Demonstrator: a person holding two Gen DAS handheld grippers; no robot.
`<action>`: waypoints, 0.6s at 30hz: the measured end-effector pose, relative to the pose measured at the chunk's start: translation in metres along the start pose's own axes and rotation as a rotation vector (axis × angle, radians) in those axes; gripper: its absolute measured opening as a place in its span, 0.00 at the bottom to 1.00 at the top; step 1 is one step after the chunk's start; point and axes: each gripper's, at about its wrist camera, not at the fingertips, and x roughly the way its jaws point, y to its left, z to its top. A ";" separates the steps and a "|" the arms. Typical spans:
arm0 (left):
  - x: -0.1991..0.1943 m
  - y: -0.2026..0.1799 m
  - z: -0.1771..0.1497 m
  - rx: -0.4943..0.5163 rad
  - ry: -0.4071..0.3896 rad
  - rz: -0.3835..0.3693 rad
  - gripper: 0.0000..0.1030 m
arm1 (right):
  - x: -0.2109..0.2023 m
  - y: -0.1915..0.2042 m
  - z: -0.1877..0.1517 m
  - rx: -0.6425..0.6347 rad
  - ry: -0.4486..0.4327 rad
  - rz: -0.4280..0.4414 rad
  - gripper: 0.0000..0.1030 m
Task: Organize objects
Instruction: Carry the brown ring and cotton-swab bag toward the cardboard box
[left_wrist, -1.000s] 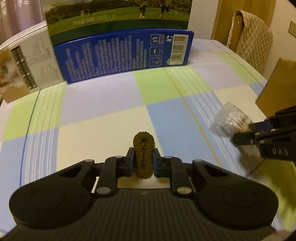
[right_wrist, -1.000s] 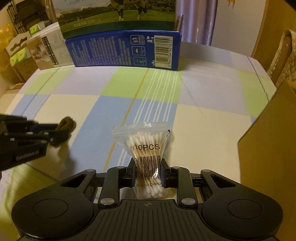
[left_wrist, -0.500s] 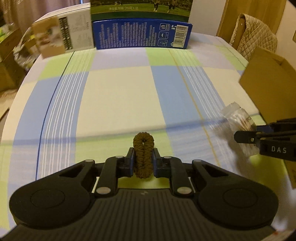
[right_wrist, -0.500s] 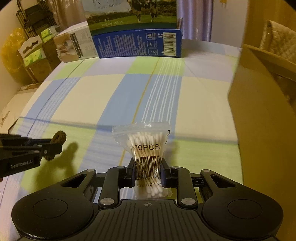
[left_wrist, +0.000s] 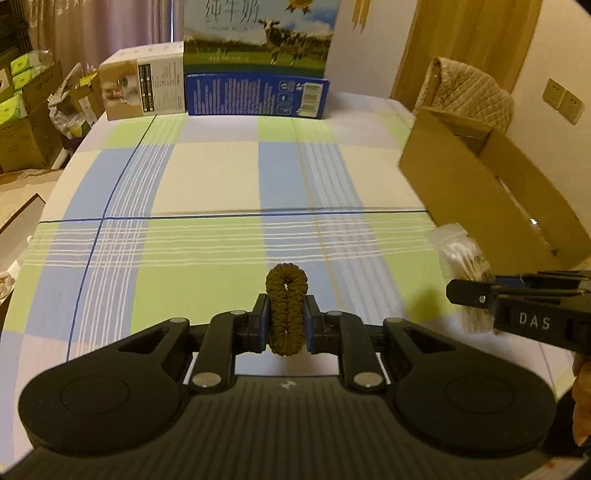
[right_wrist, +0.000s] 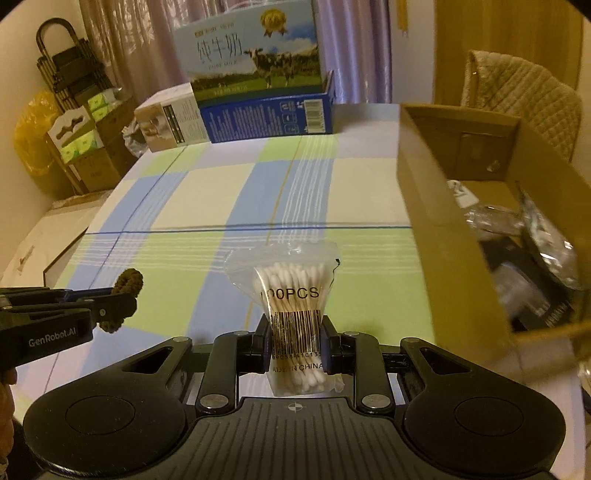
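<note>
My left gripper (left_wrist: 286, 325) is shut on a brown braided hair tie (left_wrist: 286, 295) and holds it upright above the checked tablecloth. My right gripper (right_wrist: 294, 349) is shut on a clear bag of cotton swabs (right_wrist: 291, 295) marked 100PCS. The swab bag also shows in the left wrist view (left_wrist: 467, 258), at the right, next to an open cardboard box (left_wrist: 480, 177). In the right wrist view the box (right_wrist: 443, 229) is close on the right, and dark and clear-wrapped items lie inside it. The hair tie (right_wrist: 127, 282) and left gripper (right_wrist: 107, 308) show at the left.
A blue milk carton box (left_wrist: 256, 92) and a white box (left_wrist: 144, 92) stand at the table's far edge. A quilted chair back (left_wrist: 469, 92) is behind the cardboard box. Cartons and a rack (right_wrist: 70, 74) stand on the floor to the left.
Both grippers have pulled back and risen from the table with their objects still held. The cardboard box's open top and its contents have come into view on the right.
</note>
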 end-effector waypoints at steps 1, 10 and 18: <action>-0.007 -0.004 -0.002 0.008 -0.006 0.003 0.14 | -0.007 0.001 -0.003 -0.011 -0.007 -0.005 0.21; -0.050 -0.025 -0.025 0.003 -0.028 -0.016 0.14 | -0.056 -0.001 -0.032 -0.037 -0.049 -0.019 0.21; -0.071 -0.044 -0.040 -0.003 -0.035 -0.035 0.14 | -0.081 -0.017 -0.051 -0.017 -0.052 -0.037 0.21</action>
